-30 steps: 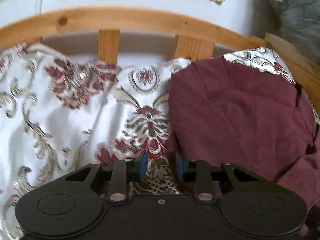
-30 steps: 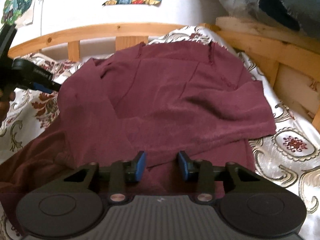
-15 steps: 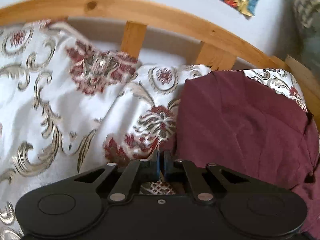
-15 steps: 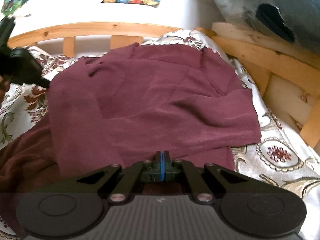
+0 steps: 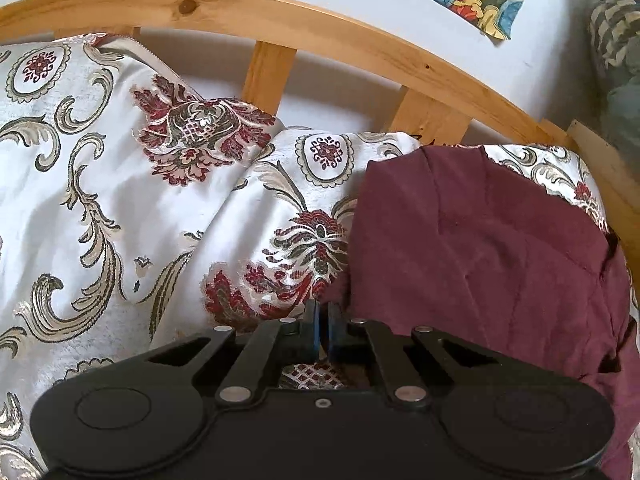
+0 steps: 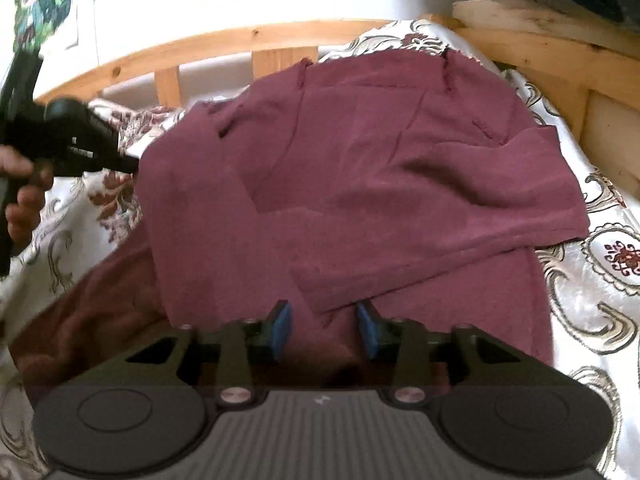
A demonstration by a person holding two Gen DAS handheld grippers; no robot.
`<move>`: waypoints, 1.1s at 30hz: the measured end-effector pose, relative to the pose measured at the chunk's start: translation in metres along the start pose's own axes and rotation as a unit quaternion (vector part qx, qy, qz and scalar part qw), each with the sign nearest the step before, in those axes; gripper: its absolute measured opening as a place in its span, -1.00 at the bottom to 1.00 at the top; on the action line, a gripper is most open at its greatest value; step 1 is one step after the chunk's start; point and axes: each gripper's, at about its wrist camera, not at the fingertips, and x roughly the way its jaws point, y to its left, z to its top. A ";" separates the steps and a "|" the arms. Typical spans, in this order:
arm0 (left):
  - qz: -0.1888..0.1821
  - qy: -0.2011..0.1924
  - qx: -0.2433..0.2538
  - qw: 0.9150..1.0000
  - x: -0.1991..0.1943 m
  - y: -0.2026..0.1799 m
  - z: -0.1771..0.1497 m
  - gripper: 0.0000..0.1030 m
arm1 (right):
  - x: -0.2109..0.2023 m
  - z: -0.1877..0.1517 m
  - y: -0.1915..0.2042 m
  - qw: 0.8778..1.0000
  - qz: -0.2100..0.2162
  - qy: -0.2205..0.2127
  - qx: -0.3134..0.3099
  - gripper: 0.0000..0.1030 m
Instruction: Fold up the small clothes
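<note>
Starting nearest the left tool (image 5: 323, 330), we see its blue pads drawn almost together with only a slit between them, right at the near left edge of the maroon garment (image 5: 480, 248). Whether a hem is actually pinched there we cannot tell, since the cloth's corner only meets the pad tips from the right. We judge this tool is placed to anchor or take that side edge, so the fold has a fixed line. Ahead of it and to its left lies the patterned bedspread (image 5: 120, 208); the garment spreads ahead and to its right.

Our right tool (image 6: 324, 330) stands wide, its pads clearly apart and gripping nothing. Between and just ahead of them sits the near corner of a folded-over flap of the garment, so we judge the tool is poised above the fold's edge, either freeing it or lining up for the next grip. From there the garment runs forward, already doubled in layers, toward the wooden bed rail (image 6: 240, 46). Far to this tool's left, the left tool touches the garment's side edge.
</note>
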 end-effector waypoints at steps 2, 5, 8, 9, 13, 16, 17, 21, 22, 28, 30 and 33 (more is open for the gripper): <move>0.002 -0.005 -0.008 1.000 -0.002 0.001 0.001 -0.94 | -0.006 0.003 0.005 1.000 -0.014 -0.010 -0.022 -0.92; 0.003 -0.008 -0.029 1.000 -0.005 0.003 0.000 -0.94 | -0.015 0.008 0.006 0.998 -0.046 -0.025 -0.048 -0.93; -0.002 0.001 -0.063 0.998 -0.004 0.007 -0.004 -0.95 | -0.018 0.010 -0.005 0.997 -0.067 -0.026 -0.038 -0.93; -0.005 0.005 -0.073 0.997 -0.002 0.007 -0.005 -0.95 | -0.017 0.010 -0.009 0.997 -0.071 -0.022 -0.034 -0.93; -0.003 0.014 -0.071 0.997 0.003 0.004 -0.010 -0.95 | -0.007 0.004 -0.014 0.997 -0.069 0.002 -0.030 -0.93; -0.001 0.012 -0.044 0.999 0.002 -0.001 -0.011 -0.80 | -0.007 0.002 -0.009 0.997 -0.070 -0.003 -0.039 -0.92; 0.002 0.009 -0.034 0.999 0.000 -0.002 -0.011 -0.70 | -0.009 0.002 -0.009 0.997 -0.070 -0.007 -0.039 -0.91; 0.009 -0.030 0.010 0.999 -0.013 -0.012 -0.009 0.06 | -0.014 0.003 -0.011 0.997 -0.067 -0.024 -0.026 -0.64; 0.008 -0.041 0.021 0.999 -0.016 -0.015 -0.008 0.17 | -0.014 0.003 -0.011 0.997 -0.067 -0.025 -0.022 -0.44; 0.036 -0.027 0.089 0.995 0.003 -0.037 -0.002 0.17 | -0.014 0.004 -0.012 0.997 -0.064 -0.032 -0.014 -0.06; 0.062 -0.012 0.109 0.992 0.016 -0.040 -0.003 0.18 | -0.013 0.003 -0.012 0.997 -0.062 -0.032 -0.014 0.01; 0.058 -0.013 0.097 0.994 0.019 -0.034 -0.005 0.23 | -0.012 0.002 -0.012 0.997 -0.062 -0.032 -0.016 0.11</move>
